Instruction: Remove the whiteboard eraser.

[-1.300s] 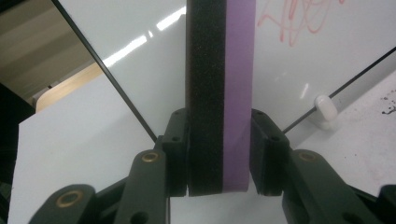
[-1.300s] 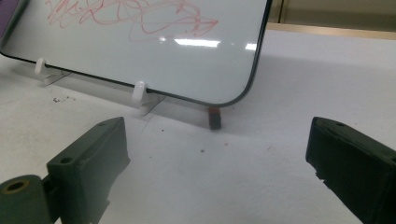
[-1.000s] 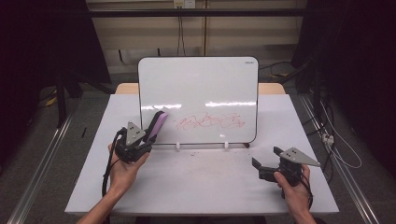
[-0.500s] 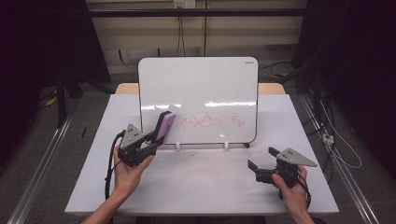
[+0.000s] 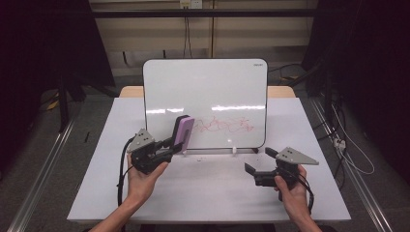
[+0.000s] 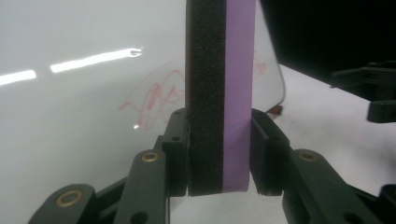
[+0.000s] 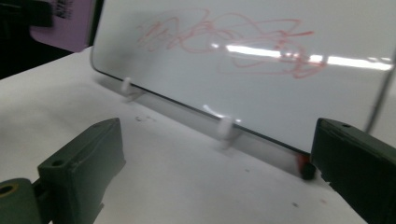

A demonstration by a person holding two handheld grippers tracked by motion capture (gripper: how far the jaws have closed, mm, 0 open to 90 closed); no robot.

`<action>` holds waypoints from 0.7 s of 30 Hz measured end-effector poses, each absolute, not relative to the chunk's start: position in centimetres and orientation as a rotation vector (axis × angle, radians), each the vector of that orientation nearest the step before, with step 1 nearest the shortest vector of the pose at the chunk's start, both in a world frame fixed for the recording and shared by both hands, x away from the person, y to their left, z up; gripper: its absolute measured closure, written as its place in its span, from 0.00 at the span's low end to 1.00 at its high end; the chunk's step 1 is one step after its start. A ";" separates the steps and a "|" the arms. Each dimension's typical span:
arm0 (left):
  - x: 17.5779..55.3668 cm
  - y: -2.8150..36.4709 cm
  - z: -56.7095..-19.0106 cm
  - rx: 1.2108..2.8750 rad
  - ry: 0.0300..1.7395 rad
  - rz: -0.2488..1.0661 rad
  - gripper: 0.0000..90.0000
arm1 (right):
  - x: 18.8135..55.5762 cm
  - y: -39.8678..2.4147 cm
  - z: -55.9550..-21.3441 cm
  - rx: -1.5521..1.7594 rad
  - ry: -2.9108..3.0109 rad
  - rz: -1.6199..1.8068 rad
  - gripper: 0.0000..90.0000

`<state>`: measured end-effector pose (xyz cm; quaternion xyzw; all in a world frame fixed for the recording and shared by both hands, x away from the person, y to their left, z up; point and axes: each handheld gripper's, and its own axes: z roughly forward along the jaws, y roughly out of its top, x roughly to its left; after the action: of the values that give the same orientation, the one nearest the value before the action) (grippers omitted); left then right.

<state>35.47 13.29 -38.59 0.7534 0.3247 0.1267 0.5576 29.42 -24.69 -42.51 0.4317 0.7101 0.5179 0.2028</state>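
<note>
Near whiteboard [image 5: 205,101] | left tool [image 5: 170,143] clamps eraser [image 5: 183,133] | right tool [image 5: 260,162] agape

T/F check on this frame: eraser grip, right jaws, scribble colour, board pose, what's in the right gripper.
1. The left gripper is shut on the eraser. True.
2. The right gripper holds a marker. False: its jaws stand open with nothing between them.
3. The scribble on the whiteboard is blue. False: it is red.
4. The whiteboard lies flat on the table. False: it stands upright on small white clips.
5. The eraser has a purple back and black foam. True.
</note>
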 end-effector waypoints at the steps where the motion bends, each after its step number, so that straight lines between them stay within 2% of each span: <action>1: 35.5 13.0 -38.5 1.777 0.760 0.289 0.71 | 30.0 -23.9 -42.1 1.188 2.002 1.463 0.03; 11: 36.4 10.1 -37.4 1.758 0.713 0.269 0.71 | 32.0 -20.7 -39.5 1.100 1.966 1.587 0.03; 21: 35.5 9.2 -38.9 1.771 0.710 0.270 0.71 | 33.6 -18.2 -38.7 1.078 1.903 1.738 0.09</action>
<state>35.45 9.15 -38.86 0.7548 0.3025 0.1151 0.5705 33.59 -18.18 -38.65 0.3800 0.6709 0.6128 0.1732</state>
